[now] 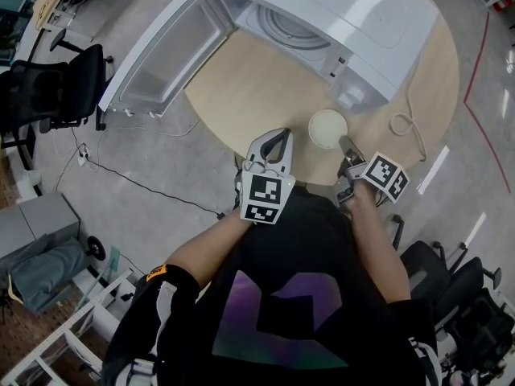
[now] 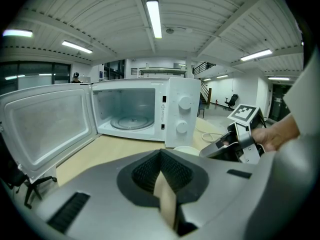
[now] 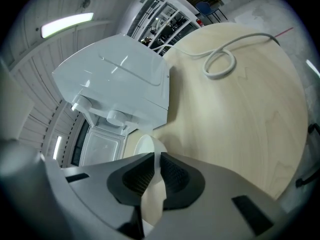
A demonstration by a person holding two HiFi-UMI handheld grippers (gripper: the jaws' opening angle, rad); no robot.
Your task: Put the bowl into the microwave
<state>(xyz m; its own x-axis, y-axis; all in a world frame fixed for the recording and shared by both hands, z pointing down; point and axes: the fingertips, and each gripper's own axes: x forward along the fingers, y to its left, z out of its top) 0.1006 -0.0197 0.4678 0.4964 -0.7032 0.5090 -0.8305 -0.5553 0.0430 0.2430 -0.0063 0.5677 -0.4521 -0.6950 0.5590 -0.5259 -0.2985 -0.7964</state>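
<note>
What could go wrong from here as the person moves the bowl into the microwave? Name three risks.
1. The right gripper pinches the bowl by one side of its rim, so it might tilt or slip when carried.
2. The bowl sits in front of the microwave control panel, not its opening; it could clip the front going left.
3. The left gripper, shut and empty, sits beside that path and might be bumped.

Microwave (image 1: 322, 22) on table (image 1: 241, 87) (door (image 1: 165, 55) swung left); bowl (image 1: 327, 129) before it, cable (image 1: 393, 124) right of bowl.
</note>
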